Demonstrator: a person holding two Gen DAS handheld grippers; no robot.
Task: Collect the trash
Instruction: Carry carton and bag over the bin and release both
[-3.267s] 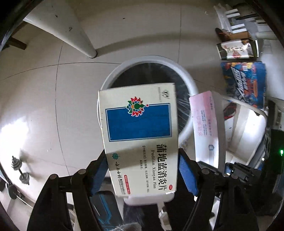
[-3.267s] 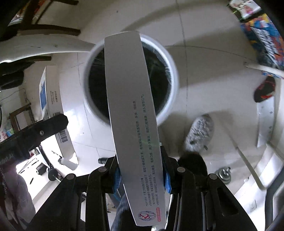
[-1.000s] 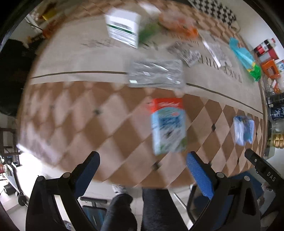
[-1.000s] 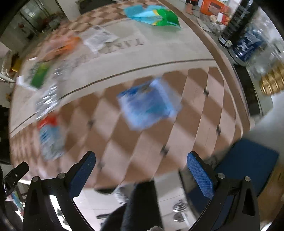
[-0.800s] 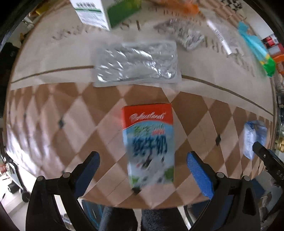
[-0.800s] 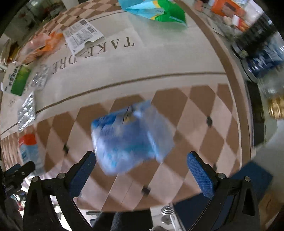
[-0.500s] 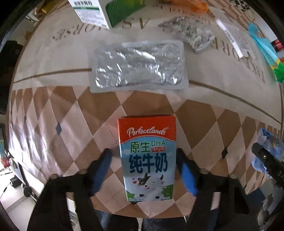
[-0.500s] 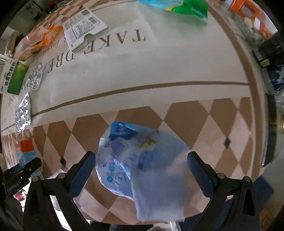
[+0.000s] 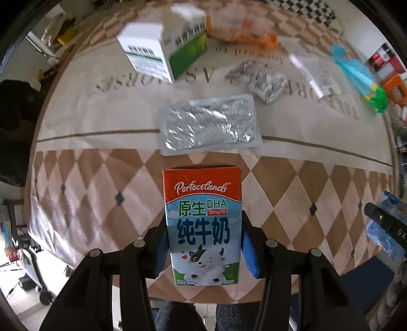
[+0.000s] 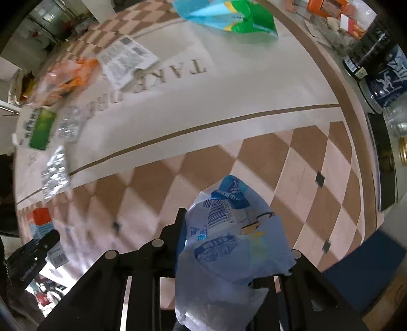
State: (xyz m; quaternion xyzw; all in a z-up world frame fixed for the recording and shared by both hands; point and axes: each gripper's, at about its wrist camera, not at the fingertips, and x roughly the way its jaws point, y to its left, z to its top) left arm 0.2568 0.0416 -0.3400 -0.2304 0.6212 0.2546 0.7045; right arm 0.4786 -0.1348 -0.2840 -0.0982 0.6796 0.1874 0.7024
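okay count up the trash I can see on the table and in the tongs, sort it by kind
Cartons and boxes: 2, the milk carton in the left tongs, the green and white box
Foil blister packs: 2
Plastic bags and wrappers: 3, blue one in the right tongs, orange, teal and green
Printed paper sheets: 1
Total: 8

We see a glossy printed cardboard milk carton (image 9: 202, 226), a crinkled silver foil blister sheet (image 9: 209, 124), a thin, creased blue plastic wrapper (image 10: 232, 257) and a smooth chequered tablecloth (image 9: 101, 183).
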